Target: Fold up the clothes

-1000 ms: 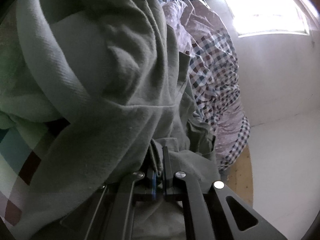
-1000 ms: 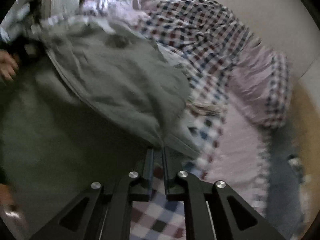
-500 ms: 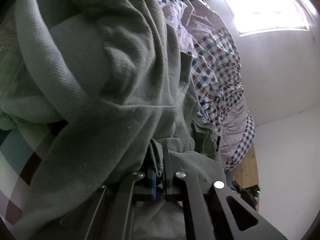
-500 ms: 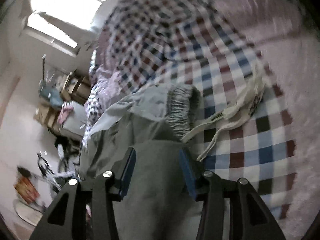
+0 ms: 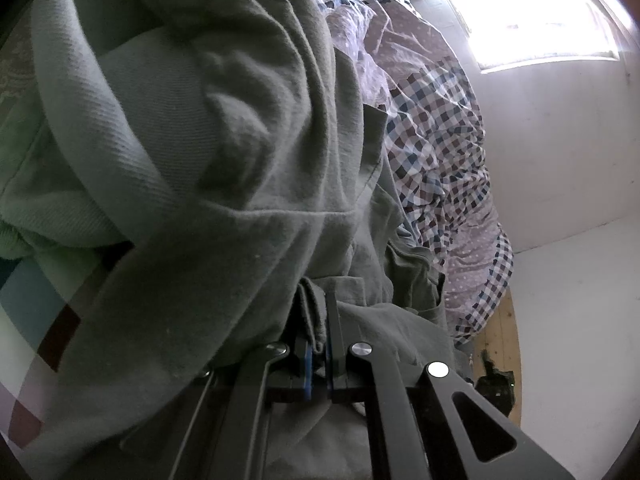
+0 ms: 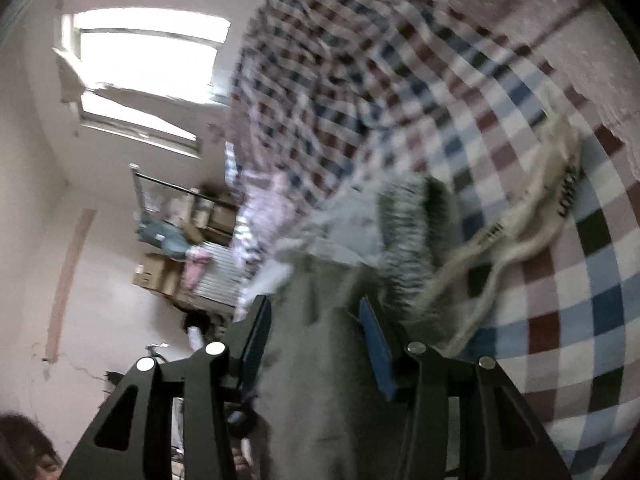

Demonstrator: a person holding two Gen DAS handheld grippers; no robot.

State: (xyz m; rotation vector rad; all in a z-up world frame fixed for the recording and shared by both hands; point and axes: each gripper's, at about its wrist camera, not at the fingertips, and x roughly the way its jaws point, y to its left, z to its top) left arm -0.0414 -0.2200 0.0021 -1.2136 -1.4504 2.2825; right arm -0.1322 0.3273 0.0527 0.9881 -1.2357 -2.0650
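Note:
A grey-green garment fills most of the left wrist view, bunched in thick folds. My left gripper is shut on a folded edge of it. In the right wrist view the same garment lies on a checked bedspread, its ribbed elastic waistband and pale drawstrings showing. My right gripper is open, its blue pads on either side of the grey cloth just below the waistband. This view is blurred.
The checked bedspread runs along a white wall under a bright window. Wooden floor shows past the bed's end. In the right wrist view, boxes and clutter stand by the far wall, and a person's head is at bottom left.
My right gripper has opened, let go of the garment and swung round over its waistband. My left gripper has kept its hold and barely moved.

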